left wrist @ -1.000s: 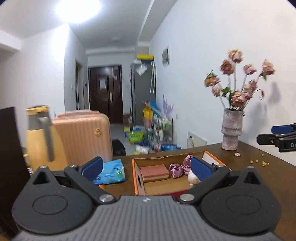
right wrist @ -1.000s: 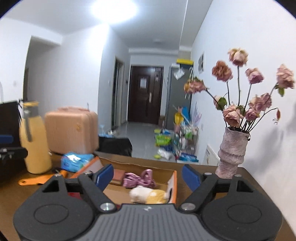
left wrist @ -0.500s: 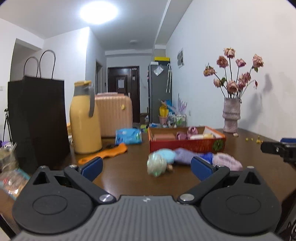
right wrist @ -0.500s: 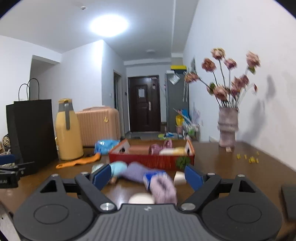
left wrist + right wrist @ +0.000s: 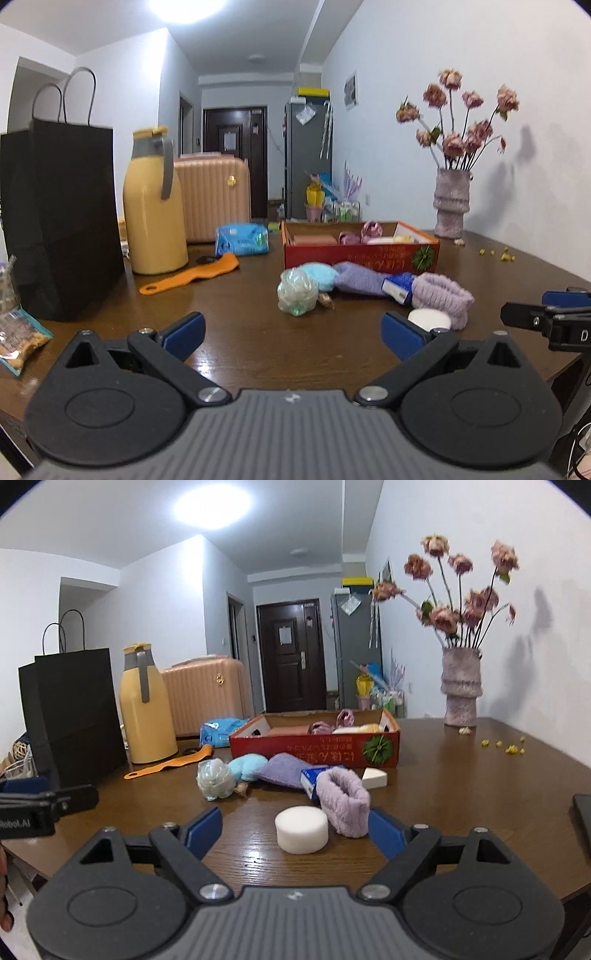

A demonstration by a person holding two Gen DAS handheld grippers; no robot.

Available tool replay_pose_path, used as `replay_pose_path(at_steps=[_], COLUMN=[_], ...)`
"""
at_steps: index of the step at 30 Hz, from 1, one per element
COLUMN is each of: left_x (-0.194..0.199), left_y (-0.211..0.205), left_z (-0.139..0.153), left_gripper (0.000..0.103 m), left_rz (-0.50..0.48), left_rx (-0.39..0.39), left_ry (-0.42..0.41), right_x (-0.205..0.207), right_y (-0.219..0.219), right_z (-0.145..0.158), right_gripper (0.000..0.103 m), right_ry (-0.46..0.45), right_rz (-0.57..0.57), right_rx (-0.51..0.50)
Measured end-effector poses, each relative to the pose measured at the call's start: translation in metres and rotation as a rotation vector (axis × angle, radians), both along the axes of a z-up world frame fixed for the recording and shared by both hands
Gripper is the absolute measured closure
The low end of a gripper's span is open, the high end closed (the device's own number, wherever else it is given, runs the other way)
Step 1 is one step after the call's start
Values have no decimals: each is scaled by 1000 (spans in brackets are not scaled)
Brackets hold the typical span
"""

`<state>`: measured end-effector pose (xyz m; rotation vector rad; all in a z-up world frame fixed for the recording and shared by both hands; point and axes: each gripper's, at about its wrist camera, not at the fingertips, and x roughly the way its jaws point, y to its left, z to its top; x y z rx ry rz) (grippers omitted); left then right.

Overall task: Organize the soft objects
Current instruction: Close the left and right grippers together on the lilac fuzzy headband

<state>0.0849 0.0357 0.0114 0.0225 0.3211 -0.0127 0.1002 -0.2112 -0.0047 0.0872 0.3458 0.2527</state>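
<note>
Both grippers hover low over the tabletop (image 5: 461,775), fingers apart, holding nothing. Right gripper (image 5: 295,830) frames the white sponge (image 5: 301,829), lower centre, with the purple wristband (image 5: 345,799) touching its right finger; likely next pick. Left gripper (image 5: 291,332) faces the soft pile mid-frame. Red box (image 5: 314,751) behind already holds some items.

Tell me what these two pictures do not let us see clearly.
- Red box contents: both views, front wall hides most.
- Doll body: right view, purple cloth covers it.
- Snack packet: left view, cut by the edge.
- Yellow bits on table: too small.
</note>
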Motion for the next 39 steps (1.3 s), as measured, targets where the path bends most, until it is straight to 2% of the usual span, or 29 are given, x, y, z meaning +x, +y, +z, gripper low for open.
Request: replay_pose_path(at_steps=[6,12,16,18,20,26,28,31,35,39], left_x=[41,94,129,147,162,194,200,211,237,255], left_y=[2,-1,-10,-15,-19,-38,-44,-55,-71,-99], left_z=[-11,-24,-34,-38,-41,-39,-39,-37,-31,-25], left_gripper=[0,2,15,30,35,35,35,35,35,35], left_rz=[-4,-54,-82,-101,-118,-146,-166,-222,-302,-392], left_rx=[-9,-36,-36,-46,-57,-59,-70,-102,-196,-188], left_ry=[67,142,189,218,238,229,234,249,270,250], right_x=[42,91,120,134,147,181,188,190,190,182], right_y=[12,24,25,23,20,12,4,-14,-36,-50], right_z=[-7,-14,-18,-17,-16,-20,-21,-19,-26,-34], right_gripper=[33,37,42,43,46,50,56,56,59,60], right_ry=[59,102,122,120,124,123,127,120,163,221], right_rz=[35,72,78,74,71,53,30,3,-34,-34], right_rx=[-10,-21,-15,-13,0,-25,-22,-14,-8,30])
